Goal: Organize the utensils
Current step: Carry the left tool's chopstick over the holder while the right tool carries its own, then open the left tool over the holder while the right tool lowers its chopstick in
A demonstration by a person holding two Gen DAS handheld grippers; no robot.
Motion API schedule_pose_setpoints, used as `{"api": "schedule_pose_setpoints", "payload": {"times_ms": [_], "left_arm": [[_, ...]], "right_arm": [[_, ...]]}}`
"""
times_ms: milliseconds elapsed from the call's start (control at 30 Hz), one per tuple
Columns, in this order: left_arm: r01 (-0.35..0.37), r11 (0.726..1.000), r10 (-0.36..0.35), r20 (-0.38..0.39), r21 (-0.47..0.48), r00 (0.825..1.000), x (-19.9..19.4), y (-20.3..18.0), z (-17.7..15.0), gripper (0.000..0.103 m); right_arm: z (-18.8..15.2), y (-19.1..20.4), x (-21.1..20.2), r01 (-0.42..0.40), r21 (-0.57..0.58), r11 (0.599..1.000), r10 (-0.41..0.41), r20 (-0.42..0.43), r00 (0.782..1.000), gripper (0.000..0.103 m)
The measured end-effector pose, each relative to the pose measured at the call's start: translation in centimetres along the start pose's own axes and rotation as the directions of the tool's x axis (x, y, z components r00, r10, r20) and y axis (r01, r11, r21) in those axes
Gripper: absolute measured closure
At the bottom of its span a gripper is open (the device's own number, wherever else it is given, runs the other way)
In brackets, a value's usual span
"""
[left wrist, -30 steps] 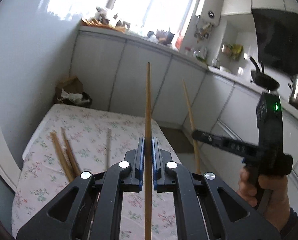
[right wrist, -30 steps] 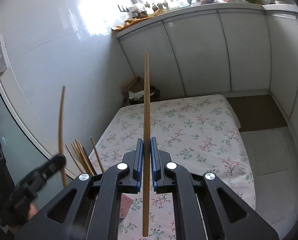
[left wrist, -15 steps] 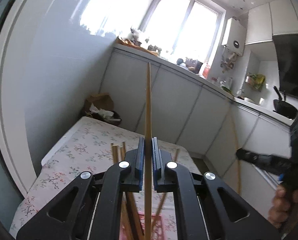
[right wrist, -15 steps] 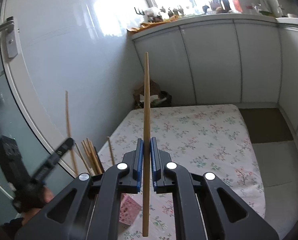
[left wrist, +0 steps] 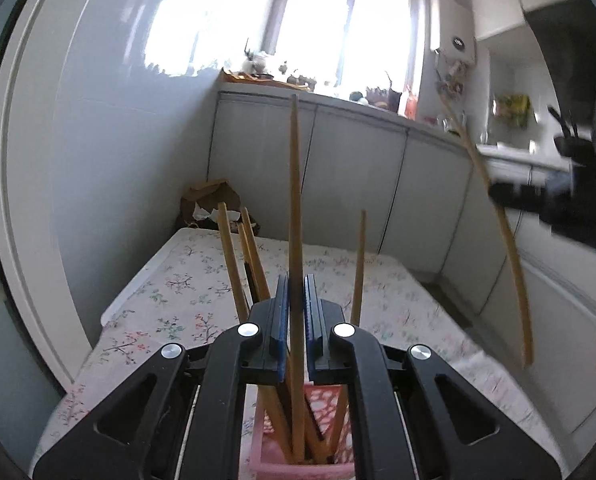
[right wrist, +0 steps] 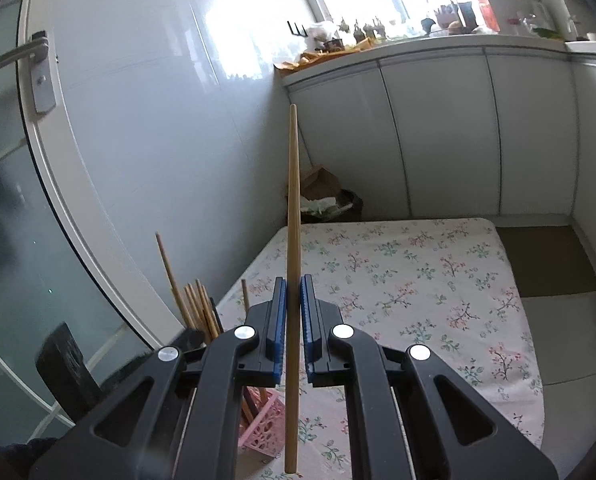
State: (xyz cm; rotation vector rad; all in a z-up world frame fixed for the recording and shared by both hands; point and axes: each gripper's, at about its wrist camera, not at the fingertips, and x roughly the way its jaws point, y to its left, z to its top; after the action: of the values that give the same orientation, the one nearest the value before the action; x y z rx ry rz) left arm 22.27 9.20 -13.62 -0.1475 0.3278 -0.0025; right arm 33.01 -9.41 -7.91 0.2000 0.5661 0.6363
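Left gripper (left wrist: pixel 295 320) has dropped over the pink perforated plastic utensil basket (left wrist: pixel 306 468) since a second ago, when it hung above the bare cloth. Its blue-padded jaws pinch a long tan wooden chopstick (left wrist: pixel 295 208), held upright; the lower end now sits inside the basket among the other wooden chopsticks (left wrist: pixel 233 264) leaning there. Half a second ago the basket was only just coming into view beneath the jaws.

Right gripper (right wrist: pixel 293 320): jaws pressed onto a second tan wooden chopstick (right wrist: pixel 293 240), upright, its lower end hanging free above the cloth, right of the basket (right wrist: pixel 263 424). Its grip is unchanged across the frames. In the left wrist view this gripper shows as a dark blur at far right, with its chopstick tilted.

No legible writing or brand marks anywhere.

Surface: a table under a white floral-print tablecloth (right wrist: pixel 418 280), with the basket at its near left corner. Room: a small kitchen with pale grey cabinet fronts (right wrist: pixel 438 128), a glossy white wall, a bright window (left wrist: pixel 354 28) over a cluttered counter, a brown cardboard box (right wrist: pixel 322 180) on the floor beyond the table, and a metal door handle (right wrist: pixel 17 56) at left.
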Motion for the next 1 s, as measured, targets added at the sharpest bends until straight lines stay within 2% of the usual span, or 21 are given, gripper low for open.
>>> {"api": "schedule_pose_setpoints", "payload": {"times_ms": [200, 267, 300, 400, 500, 600, 700, 867, 1000], "left_arm": [[0.013, 1.000, -0.015, -0.115, -0.015, 0.993, -0.7, 0.6, 0.4, 0.095], [0.004, 0.999, -0.010, -0.183, -0.038, 0.983, -0.8, 1.1, 0.9, 0.086], [-0.001, 0.999, -0.005, -0.198, -0.034, 0.980, -0.9, 1.2, 1.2, 0.086], [-0.008, 0.999, -0.001, -0.196, -0.045, 0.981, -1.7, 1.8, 2.9, 0.086], [-0.015, 0.997, 0.000, -0.188, -0.073, 0.982, -2.6, 2.5, 4.5, 0.074], [-0.044, 0.995, 0.026, -0.199, -0.085, 0.980, -2.9, 3.2, 5.3, 0.069], [-0.063, 0.995, 0.040, -0.255, -0.083, 0.966, -2.3, 3.7, 5.4, 0.061], [-0.113, 0.990, 0.077, -0.345, -0.083, 0.935, -1.5, 4.5, 5.3, 0.034], [-0.134, 0.985, 0.080, -0.397, -0.112, 0.914, -0.8, 5.3, 4.7, 0.030]], "right_arm": [[0.1, 0.1, -0.7, -0.018, -0.001, 1.000, 0.018, 0.017, 1.000, 0.095], [0.1, 0.1, -0.8, -0.018, -0.003, 1.000, 0.018, 0.019, 1.000, 0.095], [0.1, 0.1, -0.8, -0.017, -0.002, 1.000, 0.017, 0.019, 1.000, 0.095], [0.0, 0.1, -0.7, -0.017, 0.009, 1.000, 0.017, 0.025, 1.000, 0.095], [-0.4, 0.4, -0.4, -0.022, 0.014, 1.000, 0.022, 0.035, 0.999, 0.095], [-1.1, 1.3, 0.5, -0.015, 0.001, 1.000, 0.015, 0.036, 0.999, 0.095], [-1.7, 1.9, 1.6, -0.008, 0.002, 1.000, 0.008, 0.031, 0.999, 0.095], [-2.5, 3.4, 3.0, -0.012, 0.013, 1.000, 0.011, 0.058, 0.998, 0.095], [-3.4, 4.7, 4.4, -0.012, 0.031, 0.999, 0.009, 0.102, 0.995, 0.095]]}}
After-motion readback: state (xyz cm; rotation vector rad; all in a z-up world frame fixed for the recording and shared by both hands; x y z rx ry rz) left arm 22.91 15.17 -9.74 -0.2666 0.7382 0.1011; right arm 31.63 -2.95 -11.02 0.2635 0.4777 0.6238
